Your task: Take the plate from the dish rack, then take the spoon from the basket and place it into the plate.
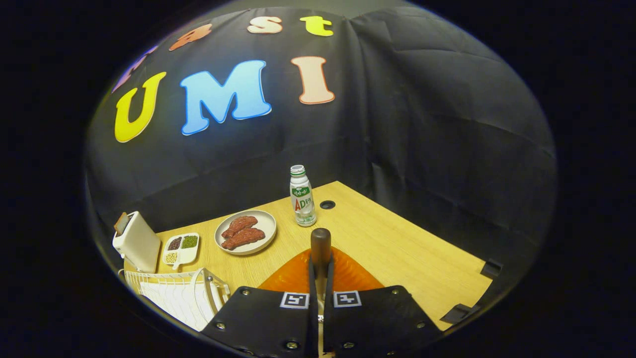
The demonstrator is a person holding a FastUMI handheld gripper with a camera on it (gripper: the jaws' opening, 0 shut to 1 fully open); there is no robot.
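Observation:
My gripper [321, 266] is shut on the spoon [320, 243], whose dark brown wooden handle stands up between the fingers and sticks out just past their tips. The spoon's bowl is hidden. Directly below and ahead of the fingers lies the orange ribbed plate [293, 276] on the wooden table [407, 248]. The white wire dish rack [174, 293] stands to the left of the fingers, beside the plate.
Beyond the plate stands a small white drink bottle [302, 196], with a round cable hole [327, 204] next to it. Left of it sit a grey dish of brown food [245, 231], a divided tray of beans [181, 247] and a white toaster [135, 241]. The table's edge runs along the right.

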